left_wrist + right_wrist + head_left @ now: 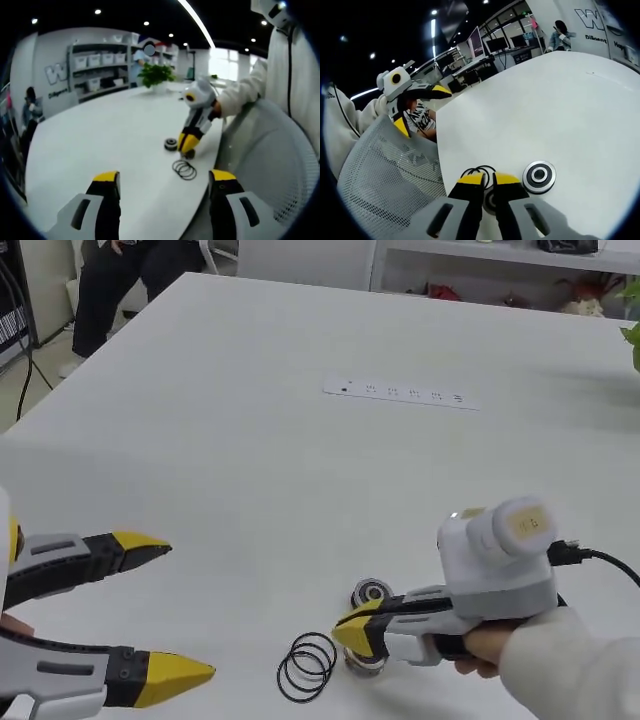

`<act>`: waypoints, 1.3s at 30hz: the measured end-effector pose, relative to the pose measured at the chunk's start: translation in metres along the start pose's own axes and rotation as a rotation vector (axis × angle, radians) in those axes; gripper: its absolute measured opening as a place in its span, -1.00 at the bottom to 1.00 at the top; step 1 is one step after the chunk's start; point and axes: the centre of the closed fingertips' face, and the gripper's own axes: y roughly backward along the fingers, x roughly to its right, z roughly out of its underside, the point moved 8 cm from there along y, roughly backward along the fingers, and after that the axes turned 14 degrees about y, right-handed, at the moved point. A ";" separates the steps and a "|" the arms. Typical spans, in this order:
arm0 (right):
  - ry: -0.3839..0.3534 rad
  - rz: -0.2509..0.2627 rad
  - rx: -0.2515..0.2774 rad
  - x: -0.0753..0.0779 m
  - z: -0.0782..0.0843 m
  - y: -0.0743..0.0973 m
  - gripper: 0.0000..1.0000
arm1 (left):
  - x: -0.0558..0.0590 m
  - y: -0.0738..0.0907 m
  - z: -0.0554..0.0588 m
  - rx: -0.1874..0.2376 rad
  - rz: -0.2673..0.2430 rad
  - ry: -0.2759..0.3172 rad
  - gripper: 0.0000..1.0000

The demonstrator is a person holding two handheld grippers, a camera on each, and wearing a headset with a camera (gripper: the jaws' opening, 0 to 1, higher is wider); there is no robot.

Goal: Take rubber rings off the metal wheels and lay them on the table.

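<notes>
Two metal wheels lie near the white table's (pixel 300 470) front edge. One wheel (pixel 372 592) (pixel 539 176) (pixel 171 144) lies free. The other wheel (pixel 365 662) (pixel 490 199) sits under my right gripper (pixel 350 632) (pixel 489 179) (pixel 189 146), whose yellow jaws are almost together on its rim; whether they pinch rubber or metal is unclear. A few loose black rubber rings (pixel 307 665) (pixel 184 170) (pixel 477 171) overlap on the table just left of it. My left gripper (pixel 170 607) (pixel 164 176) hangs wide open at the left, holding nothing.
A white power strip (pixel 400 393) lies mid-table farther back. A person (pixel 120 280) sits beyond the far left corner. A mesh chair (pixel 270 165) (pixel 385 165) stands by the near table edge. Shelves line the back wall.
</notes>
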 end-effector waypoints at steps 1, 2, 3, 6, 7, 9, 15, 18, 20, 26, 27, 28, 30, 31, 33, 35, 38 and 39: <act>-0.001 0.003 0.003 0.001 0.000 0.001 -0.90 | 0.000 0.000 0.000 0.001 -0.001 -0.002 0.46; -0.002 0.006 0.007 0.002 -0.001 0.002 -0.90 | -0.001 0.000 -0.001 0.001 0.000 -0.003 0.46; -0.003 0.010 0.011 0.002 -0.001 0.003 -0.90 | -0.001 0.000 -0.001 0.001 0.001 -0.003 0.46; -0.008 0.023 0.026 0.005 -0.003 0.006 -0.89 | -0.001 -0.001 -0.002 0.000 0.002 -0.006 0.46; -0.011 0.027 0.034 0.006 -0.005 0.007 -0.89 | -0.001 -0.001 -0.002 0.000 0.002 -0.007 0.46; -0.017 0.037 0.045 0.009 -0.006 0.009 -0.89 | -0.001 -0.002 -0.003 0.000 0.004 -0.011 0.46; -0.053 0.046 0.089 0.015 -0.008 0.015 -0.83 | -0.002 -0.003 -0.011 0.007 0.015 -0.020 0.45; -0.048 0.054 0.119 0.016 -0.013 0.019 -0.80 | -0.001 -0.002 -0.020 0.028 0.018 -0.028 0.46; -0.056 0.053 0.138 0.017 -0.014 0.021 -0.77 | -0.002 -0.002 -0.025 0.033 0.020 -0.037 0.46; -0.059 0.076 0.154 0.022 -0.014 0.026 -0.68 | -0.002 -0.002 -0.038 0.046 0.029 -0.061 0.47; -0.062 0.080 0.159 0.023 -0.014 0.027 -0.67 | -0.002 -0.003 -0.040 0.047 0.031 -0.064 0.47; -0.065 0.084 0.163 0.024 -0.014 0.028 -0.66 | -0.002 -0.003 -0.042 0.048 0.032 -0.068 0.47; -0.075 0.095 0.171 0.027 -0.014 0.030 -0.63 | -0.002 -0.005 -0.046 0.048 0.034 -0.081 0.48; -0.078 0.102 0.174 0.028 -0.014 0.031 -0.62 | -0.003 -0.006 -0.048 0.047 0.034 -0.089 0.48; -0.082 0.110 0.179 0.030 -0.013 0.033 -0.61 | -0.004 -0.007 -0.053 0.047 0.035 -0.096 0.48; -0.086 0.114 0.180 0.031 -0.012 0.034 -0.61 | -0.004 -0.008 -0.058 0.054 0.039 -0.102 0.48; -0.093 0.124 0.176 0.034 -0.009 0.035 -0.60 | -0.005 -0.010 -0.063 0.059 0.044 -0.106 0.49; -0.094 0.126 0.176 0.035 -0.008 0.036 -0.59 | -0.005 -0.011 -0.065 0.058 0.048 -0.110 0.49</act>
